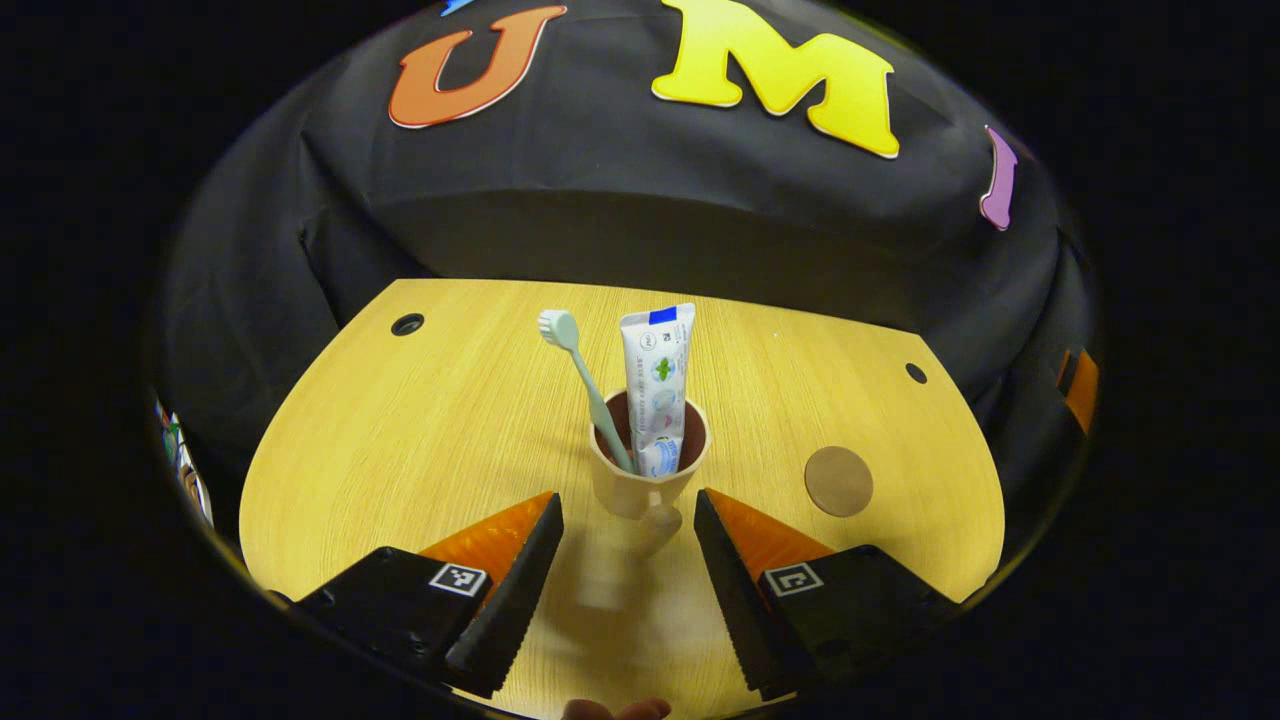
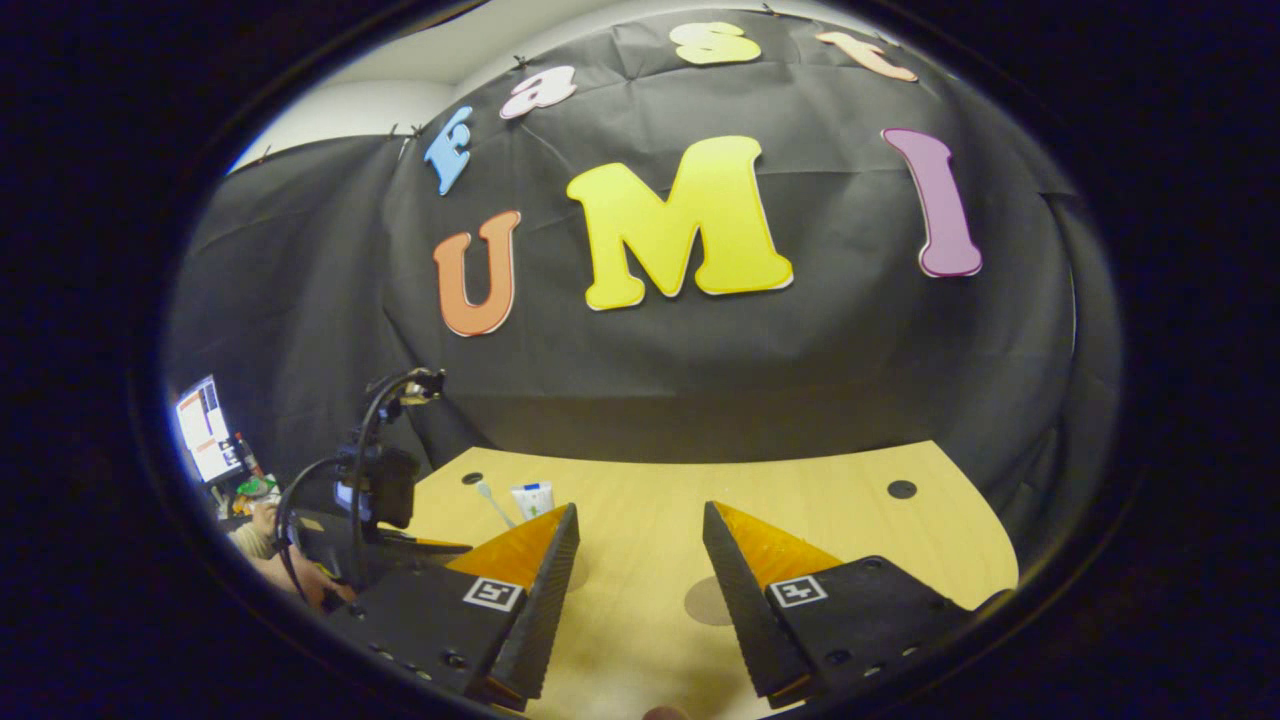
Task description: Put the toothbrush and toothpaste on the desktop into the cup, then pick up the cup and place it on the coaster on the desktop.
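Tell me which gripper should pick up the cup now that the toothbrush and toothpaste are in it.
Left. The left gripper is open with the cup straight ahead between its fingers, handle toward it. The right gripper is open too, but points at bare desktop and the coaster, with the cup off to its side.

Left gripper [image 1: 628, 520]: two wedge fingers w/ ribbed, saw-tooth inner faces, each on a black block base. Square black-and-white tag [image 1: 458, 579] on the left block, another tag [image 1: 794, 578] on the right block.

Right gripper [image 2: 640, 545]: same build, ribbed wedge fingers, black blocks w/ small screw holes along the edges, one square tag [image 2: 493, 593] per block.

Far left in right gripper view: other gripper's body [image 2: 375, 485], dark box w/ black cables looping over the top.
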`<state>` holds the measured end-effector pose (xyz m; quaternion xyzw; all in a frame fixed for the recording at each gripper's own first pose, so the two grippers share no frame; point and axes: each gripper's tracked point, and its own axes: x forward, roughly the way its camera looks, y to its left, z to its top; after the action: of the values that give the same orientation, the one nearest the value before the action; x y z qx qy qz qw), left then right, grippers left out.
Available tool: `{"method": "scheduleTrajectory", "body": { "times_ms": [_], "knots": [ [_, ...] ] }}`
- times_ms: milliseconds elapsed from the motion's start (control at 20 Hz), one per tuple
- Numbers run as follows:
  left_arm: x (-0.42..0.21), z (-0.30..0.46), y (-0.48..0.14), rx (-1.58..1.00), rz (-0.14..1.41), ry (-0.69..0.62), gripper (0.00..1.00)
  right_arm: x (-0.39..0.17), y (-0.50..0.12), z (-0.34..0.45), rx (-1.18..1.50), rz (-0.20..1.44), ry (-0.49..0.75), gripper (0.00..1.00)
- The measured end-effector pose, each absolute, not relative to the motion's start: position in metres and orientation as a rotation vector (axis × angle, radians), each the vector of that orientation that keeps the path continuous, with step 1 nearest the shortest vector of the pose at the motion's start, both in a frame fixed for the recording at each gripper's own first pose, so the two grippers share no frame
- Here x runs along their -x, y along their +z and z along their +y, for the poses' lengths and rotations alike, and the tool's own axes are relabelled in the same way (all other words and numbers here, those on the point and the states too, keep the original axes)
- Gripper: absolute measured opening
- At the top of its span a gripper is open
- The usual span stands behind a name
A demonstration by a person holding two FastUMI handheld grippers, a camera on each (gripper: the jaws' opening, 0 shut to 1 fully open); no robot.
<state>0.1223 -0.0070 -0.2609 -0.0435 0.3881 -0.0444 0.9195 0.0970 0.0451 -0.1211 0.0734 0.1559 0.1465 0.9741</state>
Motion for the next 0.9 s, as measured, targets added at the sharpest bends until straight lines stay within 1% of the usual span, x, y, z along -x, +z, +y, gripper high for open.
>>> {"method": "scheduleTrajectory", "body": {
  "times_ms": [200,550,600,650,700,900],
  "knots": [
    [-0.121,-0.011,-0.285,0.095,0.968,-0.11,0.85,-0.09,-0.113,0.026,-0.19,0.343,0.266,0.76],
    [-0.132,-0.018,-0.296,0.051,1.061,-0.121,0.84,-0.084,-0.118,0.015,-0.23,0.386,0.262,0.77],
    [-0.133,-0.02,-0.298,0.058,1.084,-0.117,0.84,-0.085,-0.118,0.013,-0.225,0.387,0.264,0.73],
    [-0.134,-0.021,-0.299,0.062,1.1,-0.115,0.84,-0.085,-0.117,0.011,-0.222,0.385,0.267,0.73],
    [-0.137,-0.023,-0.299,0.061,1.111,-0.116,0.83,-0.086,-0.116,0.009,-0.222,0.384,0.266,0.77],
    [-0.146,-0.024,-0.295,0.024,1.144,-0.112,0.8,-0.092,-0.125,0.003,-0.234,0.421,0.255,0.77]
  ]
}}
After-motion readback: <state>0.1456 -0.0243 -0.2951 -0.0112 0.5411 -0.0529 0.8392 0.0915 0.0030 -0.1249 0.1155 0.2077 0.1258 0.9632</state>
